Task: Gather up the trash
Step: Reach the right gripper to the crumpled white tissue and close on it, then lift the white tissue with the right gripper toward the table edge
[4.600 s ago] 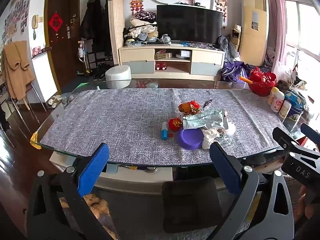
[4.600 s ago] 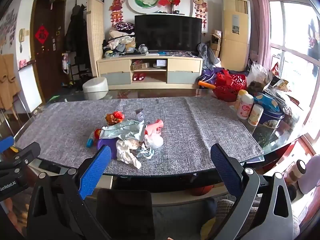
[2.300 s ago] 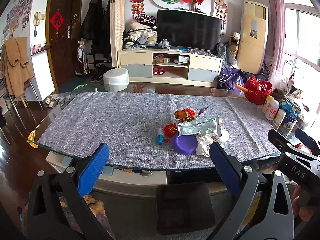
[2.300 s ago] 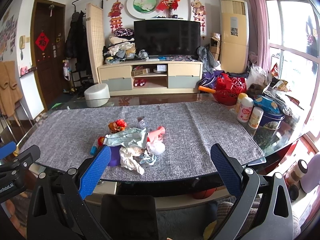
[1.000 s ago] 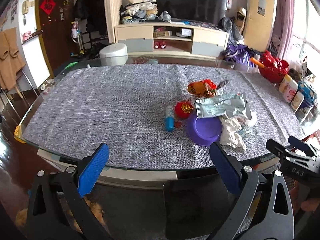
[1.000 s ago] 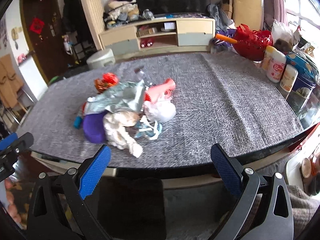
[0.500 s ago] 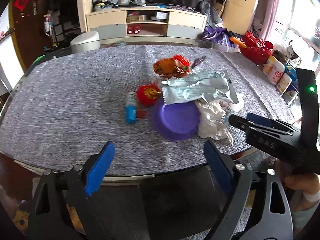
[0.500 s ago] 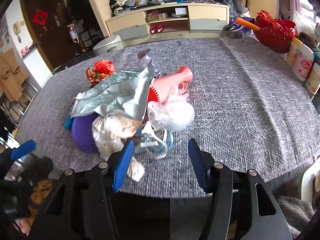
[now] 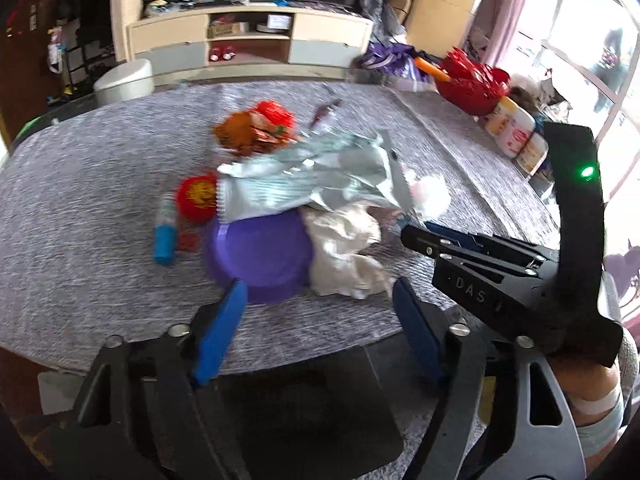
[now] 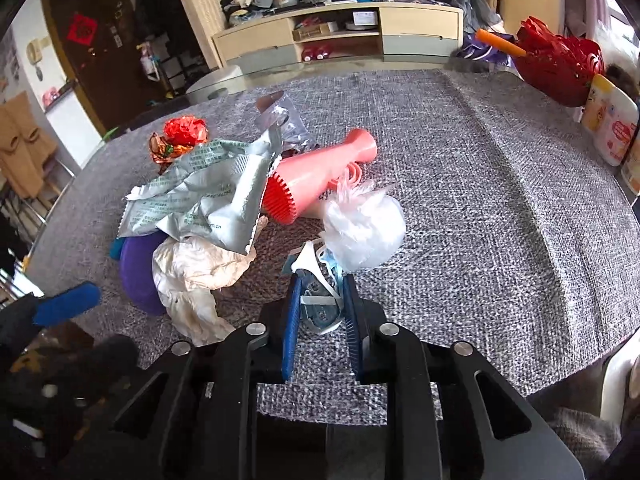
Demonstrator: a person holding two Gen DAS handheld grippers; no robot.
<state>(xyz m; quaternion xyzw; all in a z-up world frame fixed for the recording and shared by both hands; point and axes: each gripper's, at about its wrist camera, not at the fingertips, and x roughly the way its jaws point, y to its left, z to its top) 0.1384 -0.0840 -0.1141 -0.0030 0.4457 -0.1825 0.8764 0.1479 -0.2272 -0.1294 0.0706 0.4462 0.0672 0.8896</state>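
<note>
A pile of trash lies on the grey table cloth (image 10: 480,184): a silver foil wrapper (image 10: 200,200), a crumpled white tissue (image 10: 192,276), a purple bowl (image 9: 260,256), a pink plastic cone (image 10: 320,172), a white plastic bag ball (image 10: 364,224) and a crumpled blue face mask (image 10: 320,300). My right gripper (image 10: 320,284) has its jaws nearly closed around the face mask. My left gripper (image 9: 316,292) is open, its fingers either side of the purple bowl and the tissue (image 9: 344,252). The right gripper also shows in the left wrist view (image 9: 416,236).
A red and orange wrapper (image 9: 256,128), a red round item (image 9: 198,198) and a blue tube (image 9: 165,236) lie left of the pile. Bottles (image 9: 516,136) and a red basket (image 9: 468,84) stand at the table's right end. A TV cabinet (image 10: 340,36) is behind.
Both grippers have moved forward and down to the pile. The right gripper's jaws have narrowed around the face mask. The left jaws have narrowed somewhat too.
</note>
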